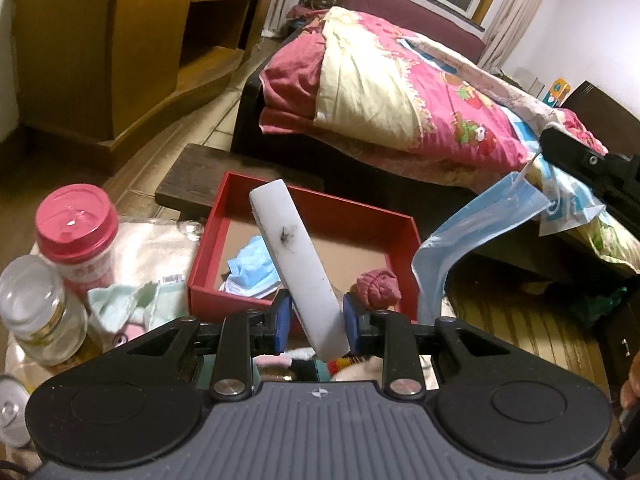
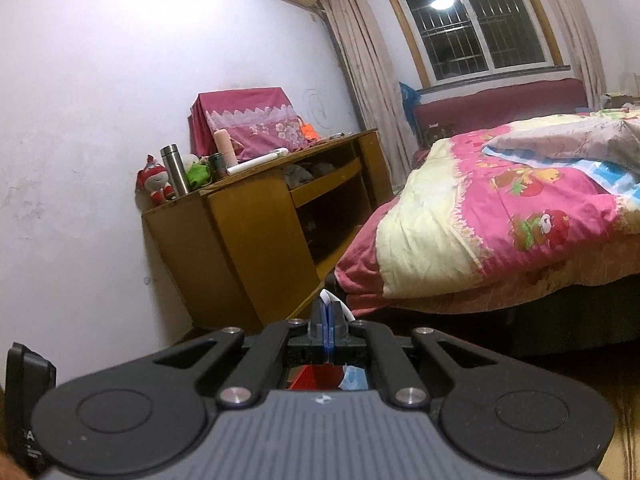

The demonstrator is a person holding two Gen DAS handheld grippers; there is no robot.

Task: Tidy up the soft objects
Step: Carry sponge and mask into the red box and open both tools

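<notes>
Right claw (image 1: 540,148) pinches face mask (image 1: 460,236) by its strap, hanging right of red box (image 1: 304,280) — probably drops left; left claw (image 1: 316,316) grips white bar (image 1: 296,268).

Left tongs (image 1: 316,316) angled down, part-closed, right tongs (image 2: 326,312) clamped, raised

What I can't make out

My left gripper (image 1: 316,316) hides the white bar's (image 1: 294,260) lower end; the can (image 1: 10,420) is cut by the picture's left edge.
</notes>
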